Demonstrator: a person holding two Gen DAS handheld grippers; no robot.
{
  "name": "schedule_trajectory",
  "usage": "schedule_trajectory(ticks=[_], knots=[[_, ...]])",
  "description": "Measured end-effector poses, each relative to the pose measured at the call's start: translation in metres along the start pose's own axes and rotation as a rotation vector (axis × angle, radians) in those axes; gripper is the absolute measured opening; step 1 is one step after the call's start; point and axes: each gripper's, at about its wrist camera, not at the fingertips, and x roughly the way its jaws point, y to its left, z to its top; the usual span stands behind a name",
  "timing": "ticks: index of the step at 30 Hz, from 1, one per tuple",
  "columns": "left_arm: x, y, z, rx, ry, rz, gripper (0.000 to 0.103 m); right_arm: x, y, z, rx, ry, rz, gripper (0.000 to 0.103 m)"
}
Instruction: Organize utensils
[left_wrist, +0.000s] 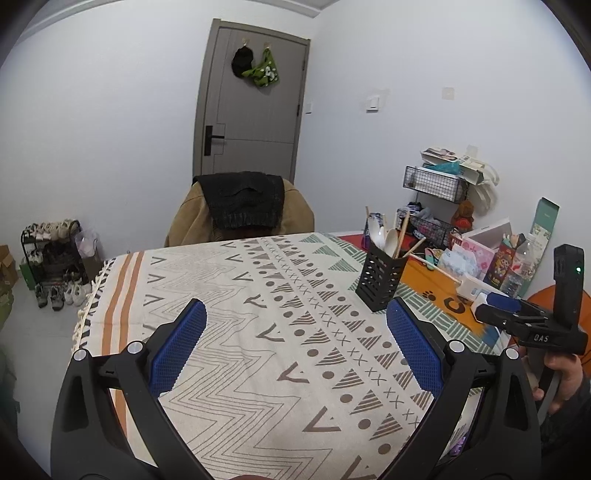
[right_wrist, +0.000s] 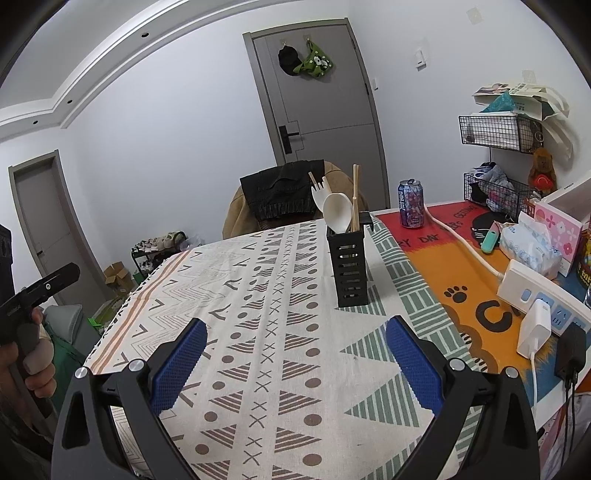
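Both grippers, left gripper (left_wrist: 295, 334) and right gripper (right_wrist: 295, 349), spread wide, nothing held. Holder (right_wrist: 349, 267) ahead-right, tall, narrow: a careless nudge tips it, spilling spoon (right_wrist: 338, 212) and chopsticks (right_wrist: 356, 195).

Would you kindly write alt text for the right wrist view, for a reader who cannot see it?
The open right gripper hovers empty over a patterned tablecloth; ahead stands a black slotted utensil holder with a white spoon, a fork and chopsticks. A drink can and power strip sit to the right.
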Motion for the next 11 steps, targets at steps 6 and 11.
schedule_trajectory(ticks=[6, 11], knots=[[0.003, -0.001, 0.001, 0.0, 0.004, -0.023, 0.097, 0.002, -0.002, -0.001, 0.002, -0.004, -0.012, 0.095], [0.011, 0.004, -0.002, -0.017, 0.018, -0.022, 0.097, 0.009, -0.006, -0.001, 0.016, -0.007, -0.009, 0.095]])
